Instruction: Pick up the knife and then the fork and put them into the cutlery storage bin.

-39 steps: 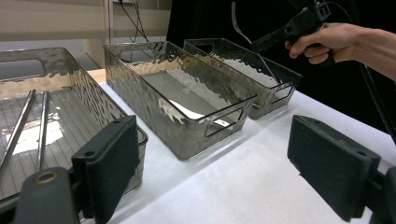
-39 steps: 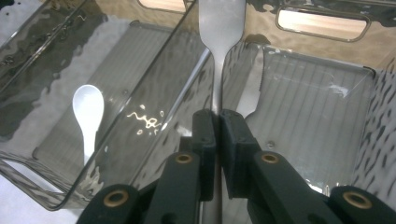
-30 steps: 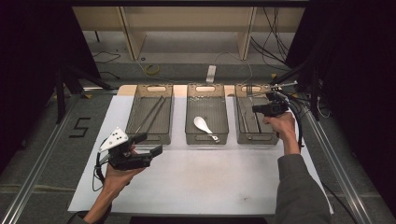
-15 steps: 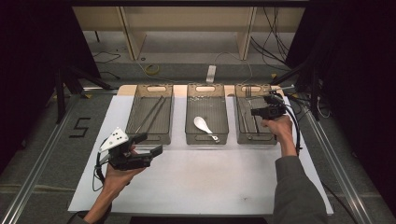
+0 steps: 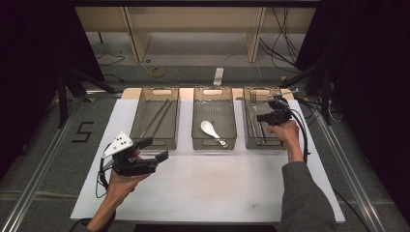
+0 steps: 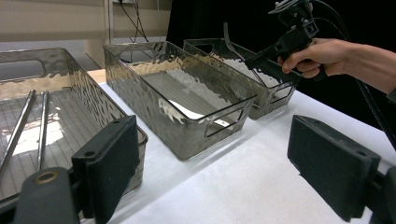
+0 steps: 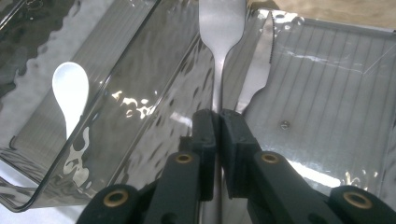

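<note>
My right gripper (image 7: 218, 116) is shut on the handle of a metal fork (image 7: 220, 28), whose head points away from it. The gripper hovers over the right-hand clear bin (image 5: 251, 140); from the left gripper view it (image 6: 254, 57) is held above that bin with the fork (image 6: 228, 37) sticking up. A serrated knife (image 7: 258, 70) lies on the bin's floor just beside the fork. My left gripper (image 5: 155, 149) stands open over the white table in front of the left bin, with nothing between its pads (image 6: 112, 158).
Three clear bins stand in a row. The left bin (image 5: 170, 141) holds two long metal chopsticks (image 5: 155, 118). In the middle bin (image 5: 213, 144) lies a white spoon (image 5: 209, 128). White table surface (image 5: 217, 183) spreads in front of the bins.
My right gripper, still holding the fork, has drifted slightly toward the near side over the right bin. The left gripper has stayed put.
</note>
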Tool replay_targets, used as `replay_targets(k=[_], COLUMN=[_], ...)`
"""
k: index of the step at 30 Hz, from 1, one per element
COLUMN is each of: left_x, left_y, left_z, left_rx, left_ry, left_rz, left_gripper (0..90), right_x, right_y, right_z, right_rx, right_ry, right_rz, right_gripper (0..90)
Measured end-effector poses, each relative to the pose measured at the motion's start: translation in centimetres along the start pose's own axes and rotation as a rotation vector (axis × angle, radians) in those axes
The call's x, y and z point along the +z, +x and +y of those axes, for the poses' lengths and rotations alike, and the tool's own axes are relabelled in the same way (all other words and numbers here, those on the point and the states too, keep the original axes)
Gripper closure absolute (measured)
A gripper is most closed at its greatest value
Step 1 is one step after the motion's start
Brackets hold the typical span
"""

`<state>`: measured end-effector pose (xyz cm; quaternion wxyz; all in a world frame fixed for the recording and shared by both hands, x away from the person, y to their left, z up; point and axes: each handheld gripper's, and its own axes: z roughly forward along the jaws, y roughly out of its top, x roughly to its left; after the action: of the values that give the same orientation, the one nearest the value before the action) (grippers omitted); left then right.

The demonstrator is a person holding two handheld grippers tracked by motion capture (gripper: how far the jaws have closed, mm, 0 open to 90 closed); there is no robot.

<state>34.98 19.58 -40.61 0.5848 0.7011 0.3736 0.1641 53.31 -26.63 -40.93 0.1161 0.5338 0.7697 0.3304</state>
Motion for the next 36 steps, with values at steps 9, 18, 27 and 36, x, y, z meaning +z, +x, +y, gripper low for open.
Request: replay_targets(k=[9, 18, 27, 36], left_x=[0.0, 0.0, 0.0, 0.0], left_y=[0.0, 0.0, 0.0, 0.0], left_z=[0.0, 0.0, 0.0, 0.0], left_rx=[0.000, 0.000, 0.000, -0.001], left_ry=[0.000, 0.000, 0.001, 0.002], left_rz=[0.000, 0.000, 0.000, 0.000], left_gripper=[16.0, 16.0, 16.0, 15.9], right_x=[0.4, 1.0, 1.5, 0.4], right_y=[-0.2, 0.0, 0.2, 0.4], right_z=[-0.2, -0.3, -0.2, 0.4], right_rx=[0.012, 0.019, 0.041, 0.036], right_ry=[0.032, 0.057, 0.094, 0.058], right_rz=[-0.009, -0.018, -0.030, -0.004], right_gripper=[85.1, 84.9, 79.0, 68.7])
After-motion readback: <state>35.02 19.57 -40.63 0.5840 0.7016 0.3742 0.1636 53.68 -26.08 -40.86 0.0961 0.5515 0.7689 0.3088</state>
